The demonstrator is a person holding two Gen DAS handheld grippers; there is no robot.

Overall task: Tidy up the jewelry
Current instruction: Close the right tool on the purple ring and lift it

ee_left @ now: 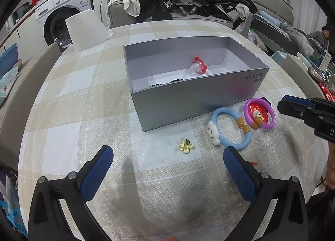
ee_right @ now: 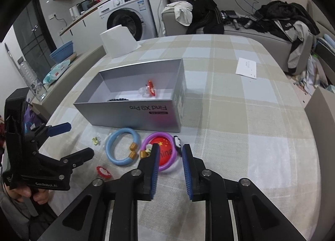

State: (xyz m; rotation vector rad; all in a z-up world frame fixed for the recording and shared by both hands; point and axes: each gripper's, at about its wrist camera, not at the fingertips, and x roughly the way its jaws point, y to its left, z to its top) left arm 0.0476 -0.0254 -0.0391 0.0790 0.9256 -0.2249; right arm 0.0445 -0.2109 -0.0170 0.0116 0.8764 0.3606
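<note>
Here the grey phone box point(ee_right: 134, 113) sits open on the checked tablecloth point(ee_right: 240, 115), and inside it lie a red-and-clear ring point(ee_right: 149, 90) and a string of dark beads point(ee_right: 117, 99) against the near wall. Just in front of the box's near wall, on the cloth, the remaining jewelry lies in a row: a small yellow flower piece point(ee_left: 186, 146) to the left, a light-blue bangle point(ee_right: 122, 145) with a white cartoon charm and amber beads in the middle, and a purple bangle point(ee_right: 161, 150) to its right, ringed around a red disc with yellow stars. The right gripper point(ee_right: 169, 150) hovers directly over the purple bangle, its blue-padded fingers point(ee_right: 187, 169) set a narrow gap apart with nothing pinched between them; the bangle's near rim shows in that gap. The left gripper point(ee_left: 167, 153) stands spread wide and empty, the yellow flower piece just beyond its fingertips and the blue bangle just off its right finger. A small red-and-white ornament point(ee_right: 103, 171) lies nearer on the cloth, between the two grippers.
</note>
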